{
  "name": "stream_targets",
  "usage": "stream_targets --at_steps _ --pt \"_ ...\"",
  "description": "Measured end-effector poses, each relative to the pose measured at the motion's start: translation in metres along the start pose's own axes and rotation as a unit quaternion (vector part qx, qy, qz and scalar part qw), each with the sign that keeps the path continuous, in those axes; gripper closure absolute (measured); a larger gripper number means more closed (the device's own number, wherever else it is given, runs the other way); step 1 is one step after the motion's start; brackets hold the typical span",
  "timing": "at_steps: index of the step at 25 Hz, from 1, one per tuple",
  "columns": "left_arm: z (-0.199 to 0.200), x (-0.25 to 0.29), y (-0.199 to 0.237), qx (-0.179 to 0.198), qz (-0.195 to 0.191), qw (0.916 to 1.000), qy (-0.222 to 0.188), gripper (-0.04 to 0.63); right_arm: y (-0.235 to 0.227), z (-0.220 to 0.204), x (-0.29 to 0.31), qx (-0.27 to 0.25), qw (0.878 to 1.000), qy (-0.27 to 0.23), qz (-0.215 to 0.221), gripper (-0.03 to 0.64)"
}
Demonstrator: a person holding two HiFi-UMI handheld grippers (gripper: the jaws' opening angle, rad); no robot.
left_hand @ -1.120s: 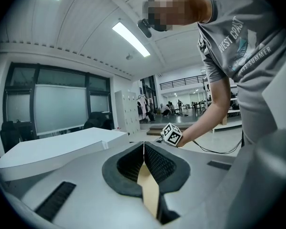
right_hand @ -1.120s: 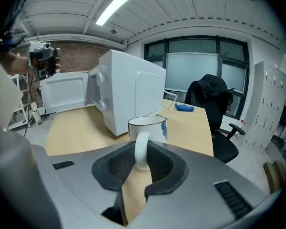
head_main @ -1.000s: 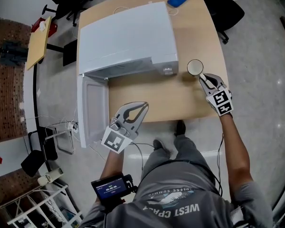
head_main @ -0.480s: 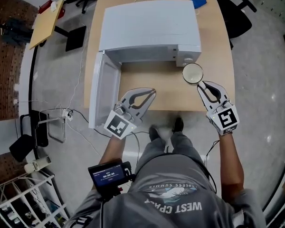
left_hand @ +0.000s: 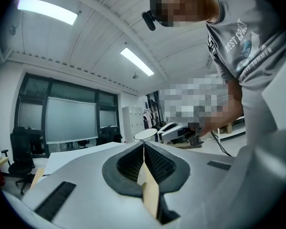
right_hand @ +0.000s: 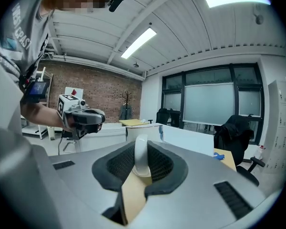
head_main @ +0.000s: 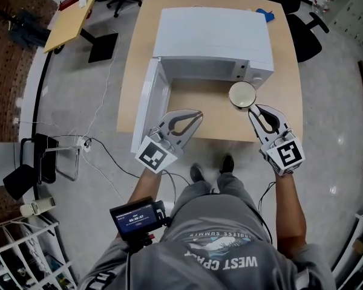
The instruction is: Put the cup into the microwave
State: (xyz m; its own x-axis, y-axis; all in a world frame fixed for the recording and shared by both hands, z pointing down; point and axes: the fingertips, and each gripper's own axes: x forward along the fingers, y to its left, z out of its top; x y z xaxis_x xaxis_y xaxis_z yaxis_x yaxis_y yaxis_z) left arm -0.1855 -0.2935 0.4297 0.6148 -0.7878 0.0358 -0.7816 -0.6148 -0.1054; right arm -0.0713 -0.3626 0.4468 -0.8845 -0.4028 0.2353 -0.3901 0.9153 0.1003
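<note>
Right gripper [head_main: 255, 107] fingers clamp only the cup [head_main: 242, 94] rim before the microwave [head_main: 213, 38]; it may swivel and drop. Left gripper [head_main: 195, 115] fingers together.

The microwave [head_main: 215, 38] sat on the table [head_main: 139, 71], its door [head_main: 146, 110] swung out leftward. Before its right front corner hung the cup [head_main: 242, 94], in the right gripper [head_main: 256, 107]; the left gripper [head_main: 198, 113] hovered near the door.

White cup [head_main: 242, 94], upright, apparently held aloft, just before white microwave [head_main: 213, 38], door [head_main: 148, 107] swung open at left.
</note>
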Motion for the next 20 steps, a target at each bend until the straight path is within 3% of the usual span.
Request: stream_targets --at_steps 10,20 --pt "-0.007 -0.049 -0.003 -0.016 -0.012 0.9997 -0.011 0.572 0.034 -0.008 0.067 0.044 0.999 -0.011 -0.008 0.541" --pt "-0.061 -0.039 0.014 -0.038 -0.011 0.9991 0.018 0.572 -0.011 -0.098 0.182 0.072 0.997 0.022 -0.011 0.541"
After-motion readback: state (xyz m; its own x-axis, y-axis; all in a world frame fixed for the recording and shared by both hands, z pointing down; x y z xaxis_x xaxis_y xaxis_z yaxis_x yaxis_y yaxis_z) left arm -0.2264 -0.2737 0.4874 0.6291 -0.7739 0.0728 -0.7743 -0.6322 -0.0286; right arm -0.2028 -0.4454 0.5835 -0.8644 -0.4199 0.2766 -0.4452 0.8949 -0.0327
